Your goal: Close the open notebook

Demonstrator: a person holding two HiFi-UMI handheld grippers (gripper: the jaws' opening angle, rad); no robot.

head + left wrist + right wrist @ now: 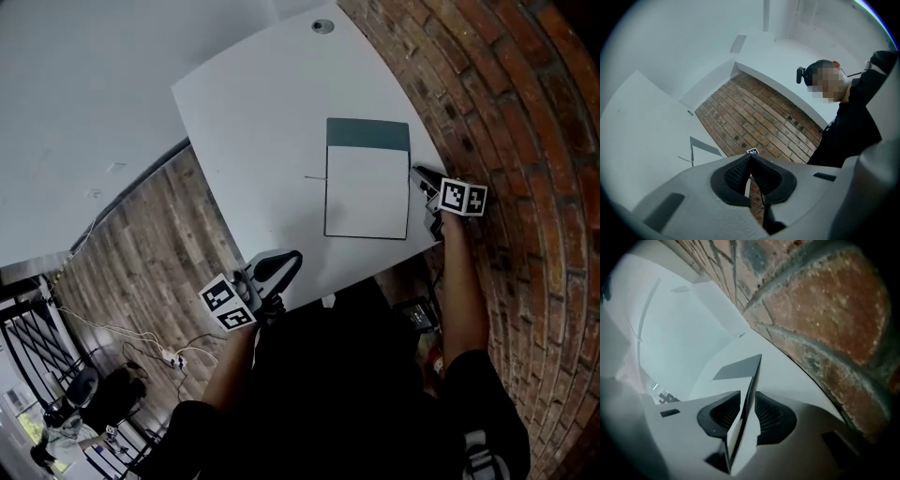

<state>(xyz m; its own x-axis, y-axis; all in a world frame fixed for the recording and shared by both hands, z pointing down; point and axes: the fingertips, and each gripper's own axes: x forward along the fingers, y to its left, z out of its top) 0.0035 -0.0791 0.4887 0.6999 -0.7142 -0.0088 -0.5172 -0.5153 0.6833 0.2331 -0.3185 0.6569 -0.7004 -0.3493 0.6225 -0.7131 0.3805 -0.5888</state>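
The notebook (367, 187) lies flat and closed on the white table (272, 112), with a pale cover and a dark teal band along its far end. My right gripper (418, 180) is at the notebook's right edge. In the right gripper view that edge of the notebook (738, 369) runs between the jaws of the right gripper (747, 401), and a narrow gap shows at each pad, so it is open. My left gripper (289, 259) hovers at the table's near edge, shut and empty. In the left gripper view the tips of the left gripper (750, 157) meet, and the notebook (705, 147) lies beyond them.
A thin dark strand (314, 176) sticks out from the notebook's left side. A round grommet (322, 26) sits near the table's far corner. A brick wall (506, 103) runs close along the table's right side. Wooden floor (141, 272) with cables lies to the left.
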